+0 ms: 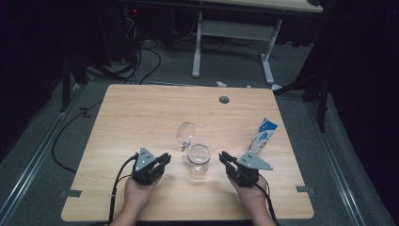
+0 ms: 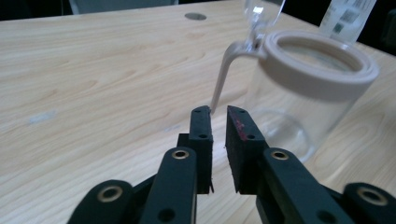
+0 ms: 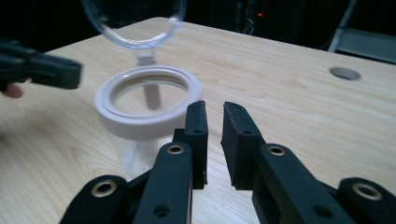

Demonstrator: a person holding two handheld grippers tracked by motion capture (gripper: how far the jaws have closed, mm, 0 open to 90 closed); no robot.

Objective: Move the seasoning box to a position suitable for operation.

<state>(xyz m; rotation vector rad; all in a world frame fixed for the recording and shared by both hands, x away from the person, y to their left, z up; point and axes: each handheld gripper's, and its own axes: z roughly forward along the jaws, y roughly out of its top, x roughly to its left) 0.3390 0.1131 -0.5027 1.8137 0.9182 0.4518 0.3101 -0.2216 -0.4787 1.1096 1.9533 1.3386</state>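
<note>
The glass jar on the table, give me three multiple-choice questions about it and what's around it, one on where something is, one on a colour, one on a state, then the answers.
1. Where does the glass jar stand?
A. Between the left claw and the right claw
B. At the far edge, beside the round hole in the table
C. On the floor under the table

2. What colour is the collar around the jar's mouth?
A. Bright red
B. Pale, off-white
C. Dark green

3. How is the jar's hinged lid?
A. Clamped down shut
B. Swung up, jar open
C. Lying apart on the table

Answers:
1. A, since the high view shows the jar midway between both claws, near the person's side.
2. B, since both gripper views show a pale ring on clear glass.
3. B, since the clear lid stands raised behind the open mouth, attached at the hinge.
</note>
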